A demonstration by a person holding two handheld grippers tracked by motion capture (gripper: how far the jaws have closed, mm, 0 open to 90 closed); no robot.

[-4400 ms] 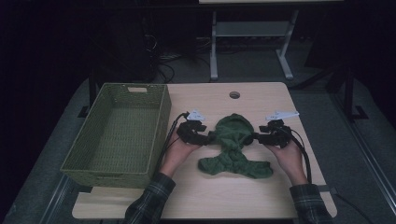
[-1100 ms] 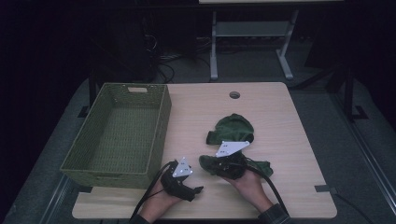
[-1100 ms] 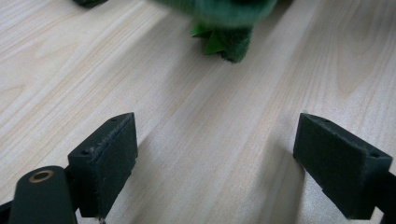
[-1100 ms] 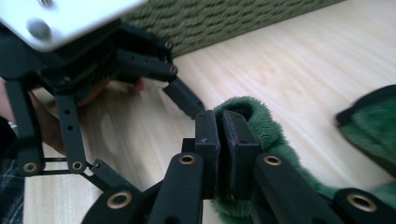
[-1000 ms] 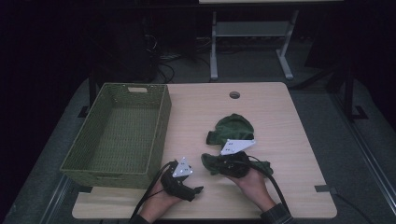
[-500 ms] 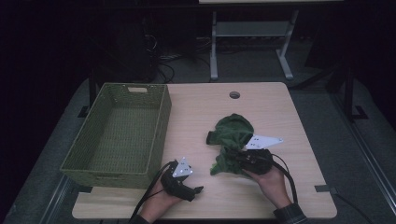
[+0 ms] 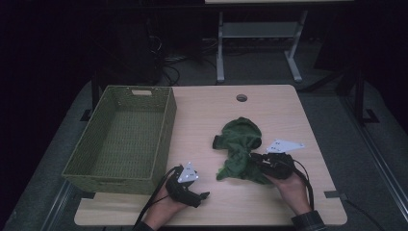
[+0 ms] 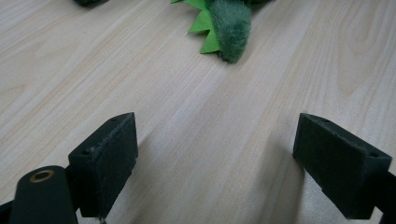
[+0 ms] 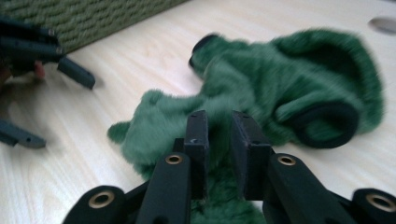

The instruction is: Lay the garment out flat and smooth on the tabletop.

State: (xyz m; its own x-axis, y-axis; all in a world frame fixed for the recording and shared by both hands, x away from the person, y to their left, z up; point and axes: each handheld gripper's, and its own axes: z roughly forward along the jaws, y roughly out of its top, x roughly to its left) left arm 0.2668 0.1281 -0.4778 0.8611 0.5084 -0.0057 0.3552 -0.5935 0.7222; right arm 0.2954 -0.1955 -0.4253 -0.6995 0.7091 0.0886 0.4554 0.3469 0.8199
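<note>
A light wooden tabletop (image 7: 207,120) holds a green woven basket (image 7: 120,139) along its left edge, and the basket has nothing inside it. A fuzzy green garment (image 7: 239,149), soft like a plush costume with black cuffs, lies crumpled on the right half of the tabletop, nearer the front edge than the back. In the left gripper view one furry tip of it with bright green felt spikes (image 8: 204,28) rests flat on the wood. The right gripper (image 7: 262,162) sits near the front right part of the tabletop, held by the person's right hand (image 7: 288,187), and it touches the lower end of the garment. In the right gripper view its two black jaws stand close together with green fur squeezed between them, so it is pinching the garment. The left gripper (image 7: 192,192) rests near the front edge, just beside the basket's front right corner, held by the person's left hand (image 7: 161,209). In the left gripper view its two black pads (image 8: 105,158) are spread wide apart with only bare wood between them, so it grips nothing. The two grippers are apart from each other. A small round hole (image 7: 241,97) is in the tabletop near the back edge. No words, labels or brand names can be read on any of these things.
</note>
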